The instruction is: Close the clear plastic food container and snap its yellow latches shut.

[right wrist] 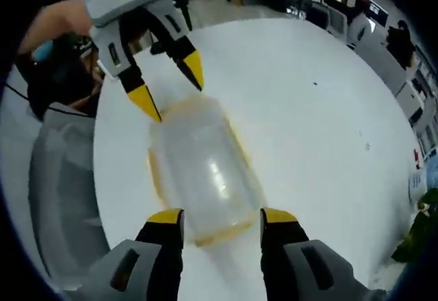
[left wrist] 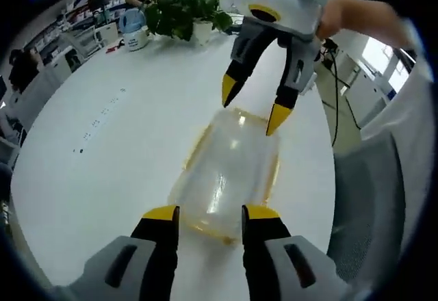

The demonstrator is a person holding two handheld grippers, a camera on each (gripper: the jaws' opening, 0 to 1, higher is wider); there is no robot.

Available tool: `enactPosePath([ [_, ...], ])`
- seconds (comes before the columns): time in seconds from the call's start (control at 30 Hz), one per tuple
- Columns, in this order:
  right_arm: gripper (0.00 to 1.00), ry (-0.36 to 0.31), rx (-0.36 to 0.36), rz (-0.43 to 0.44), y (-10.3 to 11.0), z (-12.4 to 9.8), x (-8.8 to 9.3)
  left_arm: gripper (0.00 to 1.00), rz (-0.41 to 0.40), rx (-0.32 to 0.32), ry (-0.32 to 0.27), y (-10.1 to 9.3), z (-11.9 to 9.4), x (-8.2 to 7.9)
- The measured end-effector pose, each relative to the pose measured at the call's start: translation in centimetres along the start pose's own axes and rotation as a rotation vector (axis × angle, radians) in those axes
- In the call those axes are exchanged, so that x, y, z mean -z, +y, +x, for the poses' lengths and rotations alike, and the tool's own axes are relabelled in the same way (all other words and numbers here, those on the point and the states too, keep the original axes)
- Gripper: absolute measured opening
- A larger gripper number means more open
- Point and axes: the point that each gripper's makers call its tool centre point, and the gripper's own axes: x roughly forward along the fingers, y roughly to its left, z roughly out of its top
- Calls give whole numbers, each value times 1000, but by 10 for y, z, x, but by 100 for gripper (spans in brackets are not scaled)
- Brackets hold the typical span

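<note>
Left gripper view: grippers (left wrist: 209, 216) flank container (left wrist: 229, 174).

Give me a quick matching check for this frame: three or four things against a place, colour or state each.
Things:
1. container
2. left gripper
3. right gripper
4. plant

States:
A. open, at the container's far end in the left gripper view
B. green, at the table's far edge
C. clear, yellow-edged, lying on the white table
D. open, at the container's near end in the left gripper view

Pairs: 1-C, 2-D, 3-A, 4-B
</note>
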Motion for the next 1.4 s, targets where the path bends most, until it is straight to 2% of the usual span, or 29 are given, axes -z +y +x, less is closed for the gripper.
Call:
enactPosePath([
  [0.13, 43, 17, -14, -56, 1, 1, 1, 37, 19, 13, -6, -1, 1, -4],
  [0.3, 42, 6, -26, -97, 1, 2, -4, 38, 105, 33, 18, -5, 6, -3],
  [0.43, 42, 5, -33, -117, 2, 3, -6, 38, 134, 42, 17, -6, 8, -6],
  [0.77, 41, -31, -51, -111, 3, 5, -14, 37, 127, 65, -10, -11, 16, -16],
  [1.03, 41, -55, -74, -141, 13, 11, -26, 37, 137, 79, -29, -19, 24, -28],
  [1.4, 40, -73, -85, -172, 18, 18, -37, 37, 143, 83, -31, -25, 32, -32],
])
